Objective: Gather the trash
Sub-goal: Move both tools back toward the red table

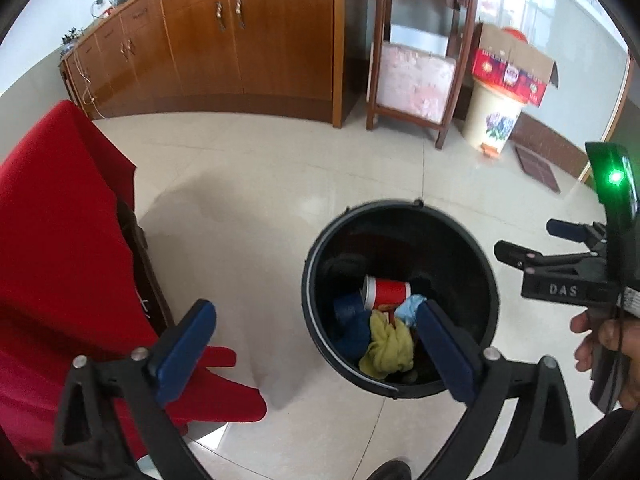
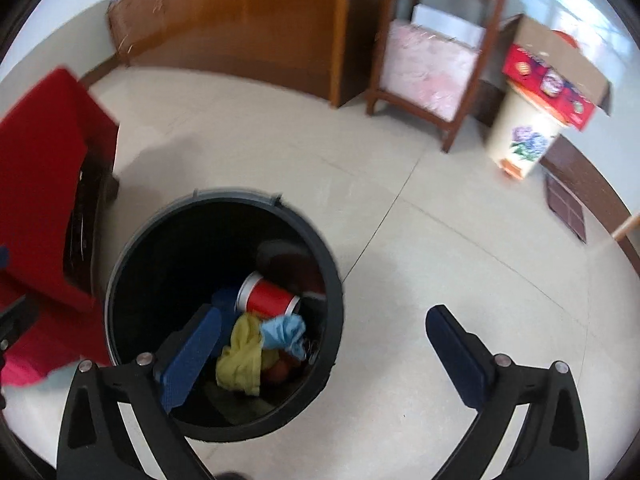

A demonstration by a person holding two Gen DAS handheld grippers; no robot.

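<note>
Looks like a home living rm: long brown wooden cabinet w/ metal handles (image 1: 224,40) along wall, dark carved wooden chair w/ pink cushion (image 1: 416,76), glossy beige floor tiles (image 1: 280,168), cream flower-print bin (image 1: 494,118) w/ red cardboard box (image 1: 514,66) on top, red cloth (image 1: 52,248) draped at left.

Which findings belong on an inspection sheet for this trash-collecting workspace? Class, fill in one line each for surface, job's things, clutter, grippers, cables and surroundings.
Surface: pale tiled floor, bare around the bin.
Job's things: black bin standing open; inside lie a red can on its side, a yellow rag, a light blue wad and dark blue items.
Clutter: nothing seen loose on the floor.
Grippers: left gripper and right gripper both over the bin area, jaws wide, nothing between them.
Cables: nothing seen.
Surroundings: red cloth draped at left, wooden cabinet, wooden stand, cream pedal bin topped by a cardboard box.
</note>
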